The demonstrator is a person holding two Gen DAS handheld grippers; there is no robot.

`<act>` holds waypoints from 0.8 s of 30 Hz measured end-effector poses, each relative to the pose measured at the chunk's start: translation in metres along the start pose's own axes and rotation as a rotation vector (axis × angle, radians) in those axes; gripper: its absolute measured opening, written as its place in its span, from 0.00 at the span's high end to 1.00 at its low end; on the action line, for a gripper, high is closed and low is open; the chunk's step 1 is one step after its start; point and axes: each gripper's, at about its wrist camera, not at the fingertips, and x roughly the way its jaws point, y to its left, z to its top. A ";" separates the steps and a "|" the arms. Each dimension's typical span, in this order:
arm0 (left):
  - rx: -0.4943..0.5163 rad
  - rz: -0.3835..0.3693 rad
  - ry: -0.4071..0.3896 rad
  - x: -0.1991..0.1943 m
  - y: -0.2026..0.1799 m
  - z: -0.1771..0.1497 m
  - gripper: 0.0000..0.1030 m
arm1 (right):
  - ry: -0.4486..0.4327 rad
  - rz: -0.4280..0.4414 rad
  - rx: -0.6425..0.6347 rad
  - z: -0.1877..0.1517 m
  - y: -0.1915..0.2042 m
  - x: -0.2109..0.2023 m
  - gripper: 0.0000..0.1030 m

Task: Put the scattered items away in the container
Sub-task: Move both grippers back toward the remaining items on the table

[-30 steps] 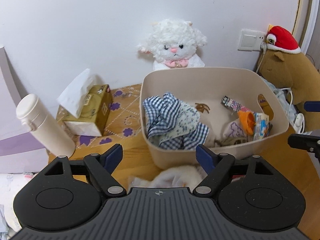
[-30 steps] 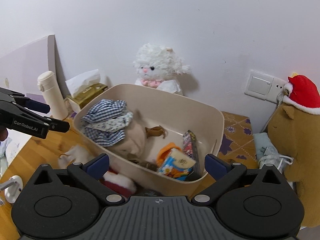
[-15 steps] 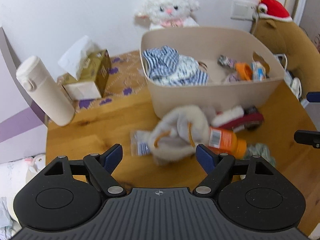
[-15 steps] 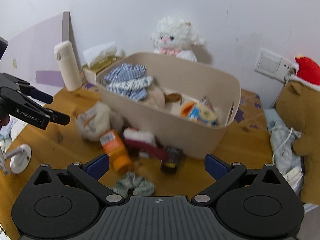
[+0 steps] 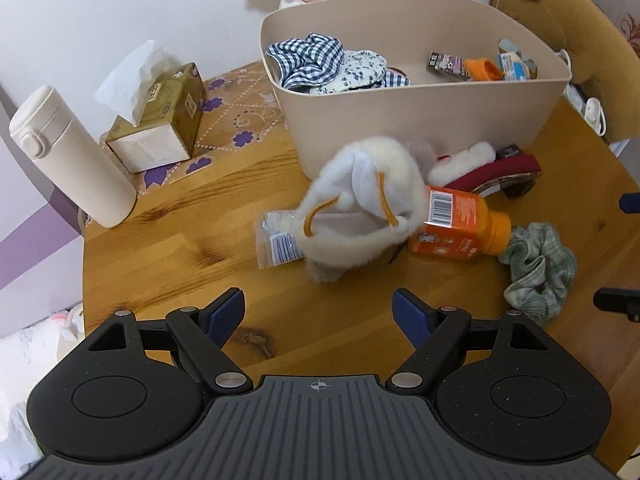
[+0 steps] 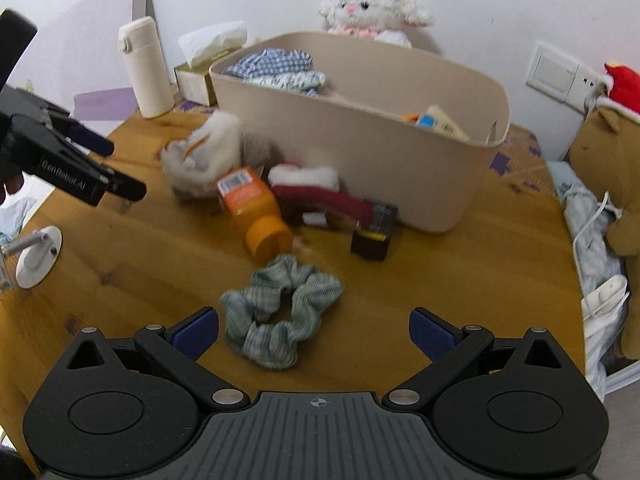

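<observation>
Beside the bin (image 5: 412,120) — scrunchie (image 6: 276,308), bottle (image 6: 252,204).

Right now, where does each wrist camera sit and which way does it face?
Left wrist: above the table's near-left, facing the bin and fluffy hat; own open jaws, plus the right gripper at the edge.
Right wrist: low at the near-right, facing the green scrunchie; own open jaws, left gripper at left.
Shared: bin, hat, orange bottle, scrunchie.

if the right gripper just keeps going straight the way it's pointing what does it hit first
Most likely the green scrunchie, lying on the table just ahead of the open right gripper, slightly toward its left finger. Beyond that lie the orange bottle and the beige bin; depth is uncertain.
</observation>
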 end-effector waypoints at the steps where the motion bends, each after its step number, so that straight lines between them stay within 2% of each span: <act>1: 0.005 0.000 0.001 0.002 -0.001 0.000 0.20 | 0.010 -0.001 0.003 -0.002 0.001 0.004 0.00; 6: 0.032 -0.004 -0.008 0.010 -0.006 0.003 0.20 | 0.048 0.012 0.005 -0.008 0.007 0.020 0.00; 10: 0.032 -0.045 0.001 0.011 -0.013 0.002 0.20 | 0.067 0.018 -0.002 -0.009 0.012 0.031 0.00; 24: -0.156 -0.178 0.041 0.017 -0.054 0.010 0.20 | 0.102 -0.021 -0.009 -0.004 0.007 0.065 0.00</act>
